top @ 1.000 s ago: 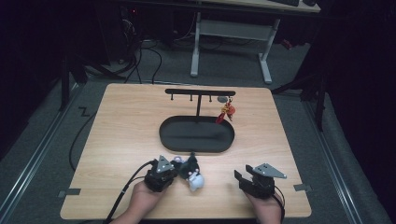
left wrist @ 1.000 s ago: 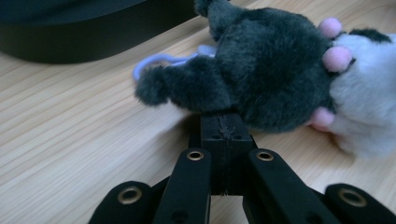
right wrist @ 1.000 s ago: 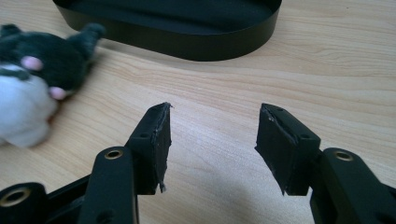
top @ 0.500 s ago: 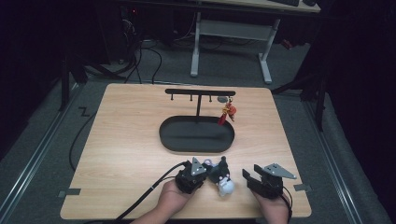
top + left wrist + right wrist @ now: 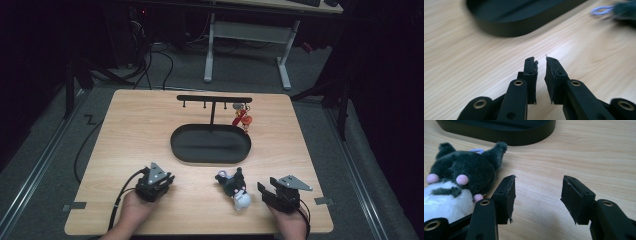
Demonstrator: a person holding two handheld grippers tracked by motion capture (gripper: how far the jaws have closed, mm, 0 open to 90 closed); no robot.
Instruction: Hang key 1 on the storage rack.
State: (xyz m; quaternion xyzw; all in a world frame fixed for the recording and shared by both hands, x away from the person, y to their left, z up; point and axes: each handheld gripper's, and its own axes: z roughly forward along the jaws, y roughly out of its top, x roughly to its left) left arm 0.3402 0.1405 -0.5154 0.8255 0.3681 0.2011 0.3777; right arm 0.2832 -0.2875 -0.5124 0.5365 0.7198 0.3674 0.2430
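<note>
– Plush first: where did it lie?

– The small stuffed toy with a dark grey fuzzy head, pink dots and a white belly lay on the pale wooden table, between the two tools. It sat just beside the right tongs and well apart from the left tongs. In the right gripper view it rested just outside one jaw of that pair; I could not tell whether it touched.

– And the tongs themselves?

– The right pair stood released, jaws wide, with bare wood between them. The left pair had just been opening; its jaws stood a narrow gap apart with nothing between them.

– How would the toy handle?

– Light and soft, I judged. It would squash under the pads rather than slip, and it looked in no way fragile. Fuzzy cloth should grip well.

– Where would you take hold?

– Across the dark head, where the stuffing looked fullest, or by the thin lilac loop at its top if it was to be hung. The loop was small and lay flat, so it would be harder to catch.

– Anything beyond the jaws?

– The black oval tray, with a black hook stand rising from it and a red charm hanging there.
</note>
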